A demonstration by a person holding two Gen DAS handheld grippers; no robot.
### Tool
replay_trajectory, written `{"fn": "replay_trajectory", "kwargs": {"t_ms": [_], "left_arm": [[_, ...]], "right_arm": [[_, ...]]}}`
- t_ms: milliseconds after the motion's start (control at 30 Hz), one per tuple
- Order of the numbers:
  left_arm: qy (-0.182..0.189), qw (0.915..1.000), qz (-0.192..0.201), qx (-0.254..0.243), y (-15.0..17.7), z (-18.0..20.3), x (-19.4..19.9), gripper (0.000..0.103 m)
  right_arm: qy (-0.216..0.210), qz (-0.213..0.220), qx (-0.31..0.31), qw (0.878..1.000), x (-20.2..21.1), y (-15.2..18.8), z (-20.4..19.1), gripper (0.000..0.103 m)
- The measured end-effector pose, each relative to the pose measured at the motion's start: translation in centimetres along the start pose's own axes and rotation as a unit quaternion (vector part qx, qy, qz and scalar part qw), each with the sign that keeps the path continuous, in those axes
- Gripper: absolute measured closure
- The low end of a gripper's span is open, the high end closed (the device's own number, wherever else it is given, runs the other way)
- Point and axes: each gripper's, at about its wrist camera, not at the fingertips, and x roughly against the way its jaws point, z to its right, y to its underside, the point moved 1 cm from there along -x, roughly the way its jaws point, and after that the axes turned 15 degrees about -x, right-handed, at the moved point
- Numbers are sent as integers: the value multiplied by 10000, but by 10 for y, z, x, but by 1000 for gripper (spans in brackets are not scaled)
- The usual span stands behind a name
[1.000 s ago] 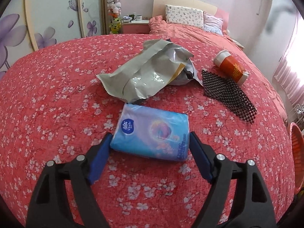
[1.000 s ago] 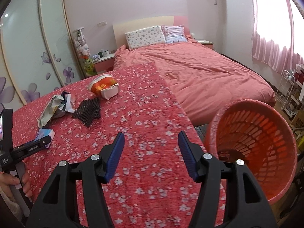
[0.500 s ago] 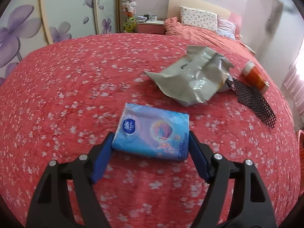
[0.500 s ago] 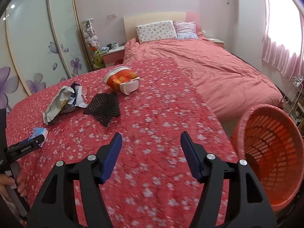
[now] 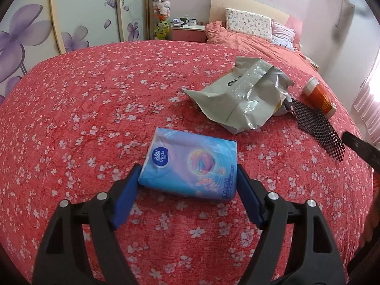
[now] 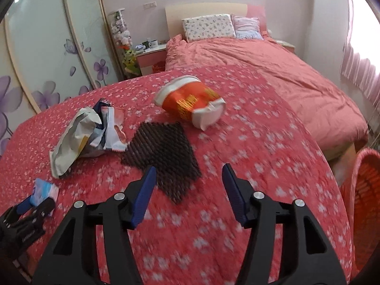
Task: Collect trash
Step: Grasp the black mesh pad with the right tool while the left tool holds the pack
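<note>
My left claw [image 5: 187, 185] is clamped on the tissue pack [image 5: 190, 166] across its long axis; my right claw [image 6: 188, 192], wide and empty, has the black mesh [image 6: 163, 154] dead ahead mid-bedspread [image 6: 249, 154].

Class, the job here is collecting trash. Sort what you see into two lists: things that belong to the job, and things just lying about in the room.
Belongs to the job:
- tissue pack, between the left gripper fingers
- crumpled wrappers
- black mesh sheet
- orange cup
- orange basket
- right gripper, open, empty

Just lying about:
- pillows
- plush toys
- mugs
</note>
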Motion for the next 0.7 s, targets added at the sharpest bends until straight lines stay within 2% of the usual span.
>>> {"fn": "replay_trajectory", "kwargs": {"t_ms": [567, 700], "left_arm": [[31, 10000, 14, 19, 2, -4, 1, 28], [29, 10000, 13, 19, 2, -4, 1, 28]], "right_arm": [[376, -148, 285, 9988, -31, -4, -15, 51], [313, -270, 253, 9988, -35, -6, -13, 54]]}}
